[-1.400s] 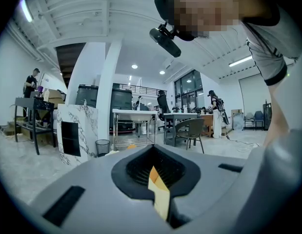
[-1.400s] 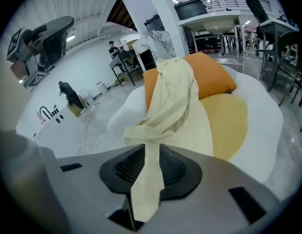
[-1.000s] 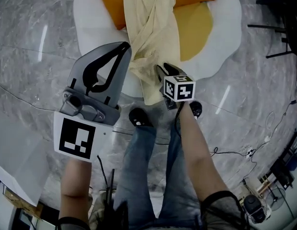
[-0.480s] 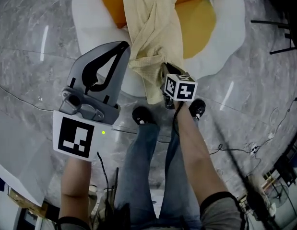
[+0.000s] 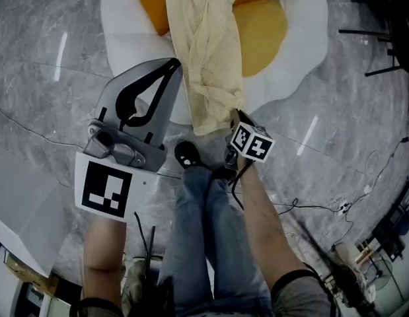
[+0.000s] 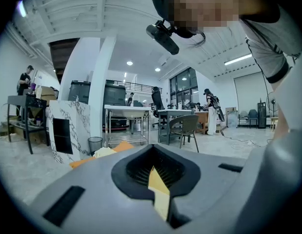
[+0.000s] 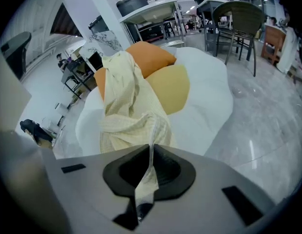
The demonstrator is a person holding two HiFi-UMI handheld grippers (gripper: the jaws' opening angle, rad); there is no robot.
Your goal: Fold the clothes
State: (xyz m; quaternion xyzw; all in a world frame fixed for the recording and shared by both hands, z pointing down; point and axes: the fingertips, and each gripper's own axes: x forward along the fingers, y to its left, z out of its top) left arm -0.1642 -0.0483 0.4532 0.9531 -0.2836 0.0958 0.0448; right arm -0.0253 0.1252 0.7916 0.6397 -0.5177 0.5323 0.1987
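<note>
Jaws of the right tool (image 5: 234, 116) have just closed on the six o'clock hem of the cream garment (image 5: 207, 51); left tool (image 5: 173, 63) hangs clenched aloft; folding can probably start.

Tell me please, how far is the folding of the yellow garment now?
Done: nothing; the garment lies bunched and twisted over the cushions, no fold visible. In hand: the right gripper has just been closing its jaws and now pinches the garment's near edge. The left gripper is shut on a yellow strip; what it is I cannot tell. Left: spread it flat, then every fold.
</note>
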